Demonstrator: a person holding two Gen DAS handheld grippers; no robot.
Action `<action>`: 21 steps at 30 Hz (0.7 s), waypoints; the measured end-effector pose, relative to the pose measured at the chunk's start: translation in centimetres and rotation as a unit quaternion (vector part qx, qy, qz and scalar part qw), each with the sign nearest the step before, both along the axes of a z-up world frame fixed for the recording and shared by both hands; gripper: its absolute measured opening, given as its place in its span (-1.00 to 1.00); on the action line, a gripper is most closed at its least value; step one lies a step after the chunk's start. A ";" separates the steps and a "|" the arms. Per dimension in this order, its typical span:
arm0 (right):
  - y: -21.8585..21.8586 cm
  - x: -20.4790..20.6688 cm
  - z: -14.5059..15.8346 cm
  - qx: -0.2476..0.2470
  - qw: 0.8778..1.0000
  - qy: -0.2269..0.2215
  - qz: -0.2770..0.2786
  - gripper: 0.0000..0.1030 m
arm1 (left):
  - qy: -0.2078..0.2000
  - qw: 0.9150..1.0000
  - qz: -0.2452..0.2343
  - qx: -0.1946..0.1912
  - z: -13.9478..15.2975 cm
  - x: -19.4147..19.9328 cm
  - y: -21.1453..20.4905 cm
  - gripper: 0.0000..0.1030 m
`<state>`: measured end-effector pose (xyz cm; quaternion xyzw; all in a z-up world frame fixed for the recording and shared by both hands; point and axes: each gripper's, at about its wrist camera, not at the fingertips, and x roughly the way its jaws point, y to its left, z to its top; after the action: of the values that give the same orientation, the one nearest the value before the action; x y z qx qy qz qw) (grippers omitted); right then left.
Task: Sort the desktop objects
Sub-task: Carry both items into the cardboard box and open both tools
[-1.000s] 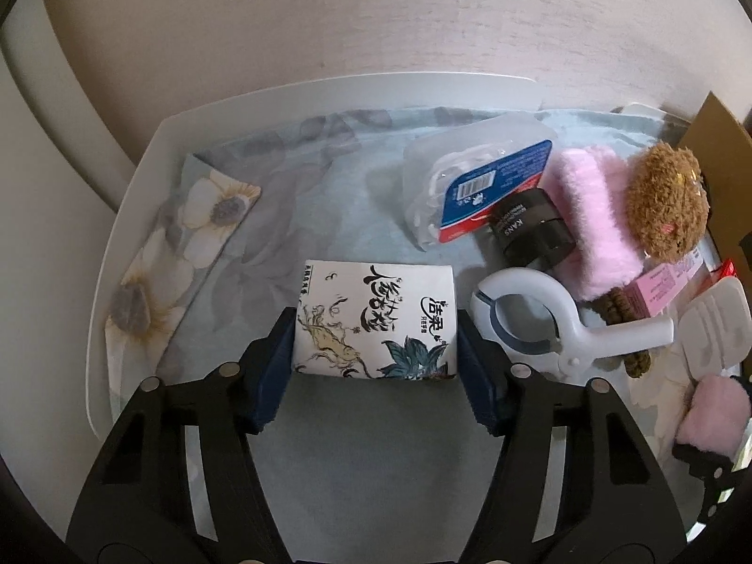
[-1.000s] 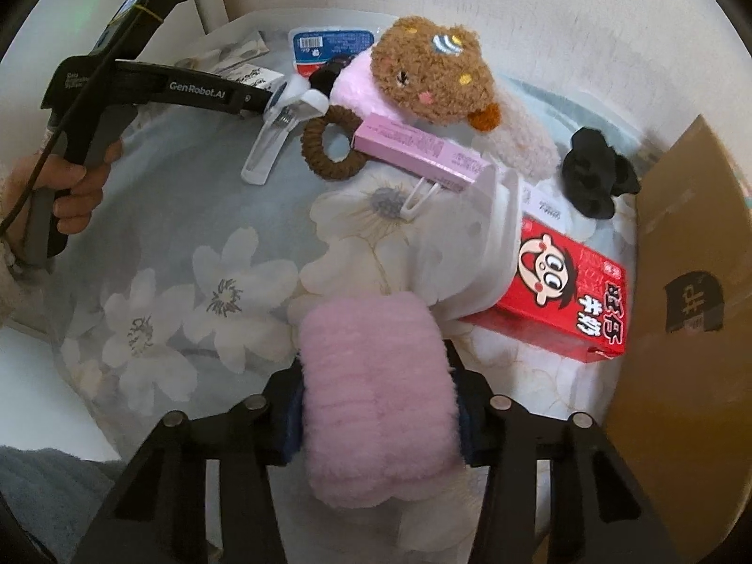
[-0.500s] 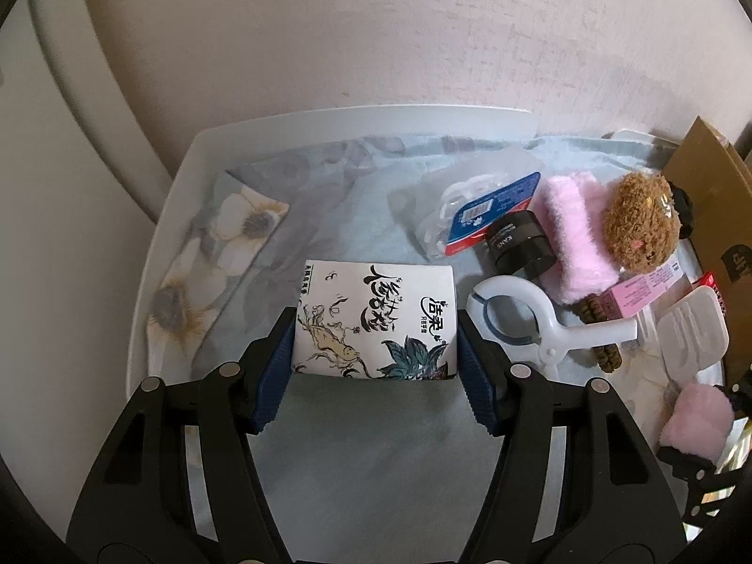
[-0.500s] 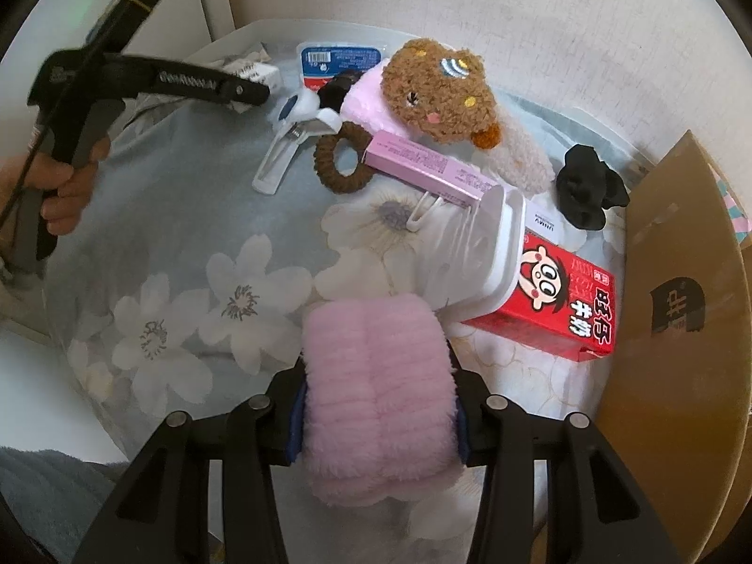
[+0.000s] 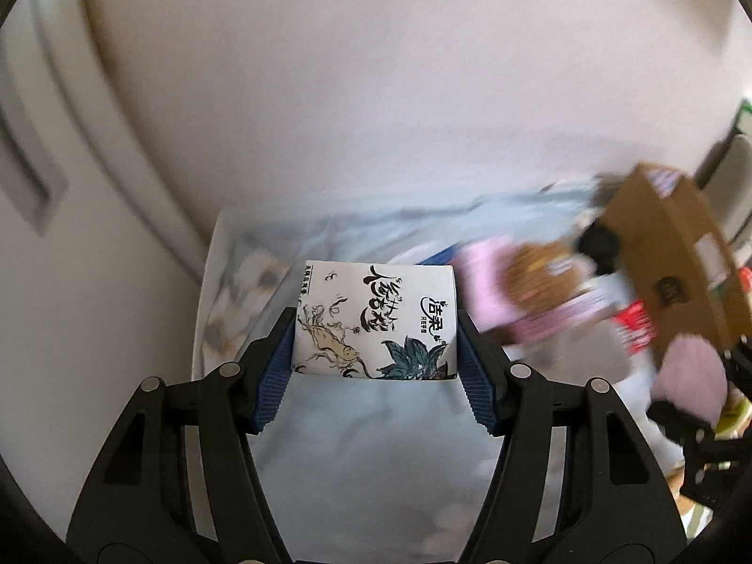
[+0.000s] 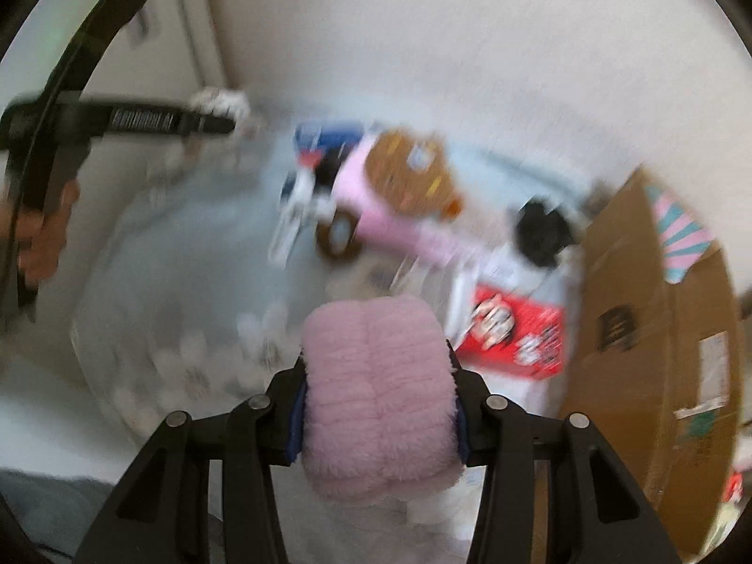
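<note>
Left wrist view: tissue pack (image 5: 376, 319) clamped in left gripper (image 5: 376, 352), now raised above cloth (image 5: 366, 446); pink fluffy pad (image 6: 378, 395) squeezed by right gripper (image 6: 378, 418) (carton (image 6: 658, 352) likely destination).

Left gripper (image 5: 375, 366): two black plastic fingers showing cut-out slots, each carrying round silver screws at the joints; blue ribbed pads (image 5: 271, 385) lining the inner faces.

Right gripper (image 6: 376, 418): wearing the same black slotted frame, silver screws and blue pads, the pads showing only as thin edges.

Left gripper seen from the right wrist view: a long black bar bearing white lettering, too blurred for reading; a dark cable (image 6: 80, 42) arching over it.

Hand (image 6: 42, 230): showing no sleeve.
</note>
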<state>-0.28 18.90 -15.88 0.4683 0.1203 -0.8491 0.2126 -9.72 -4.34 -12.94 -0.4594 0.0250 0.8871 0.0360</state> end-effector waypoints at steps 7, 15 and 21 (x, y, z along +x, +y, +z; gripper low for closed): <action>2.6 -2.0 5.2 -0.032 0.994 0.049 -0.097 -0.15 | 0.040 0.994 -0.095 0.024 6.1 -0.2 8.5 0.18; 10.7 -1.8 3.9 0.001 0.983 0.016 -0.183 -0.15 | 0.029 0.982 -0.177 0.052 6.4 -2.1 19.7 0.18; 14.3 -2.9 0.8 0.011 0.978 -0.056 -0.202 -0.16 | -0.012 0.979 -0.198 0.037 3.3 -3.9 27.7 0.18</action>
<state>-3.22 33.17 -15.03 0.5322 0.0207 -0.8455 0.0380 -13.57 23.36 -9.59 -0.4547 0.0821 0.8568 0.2288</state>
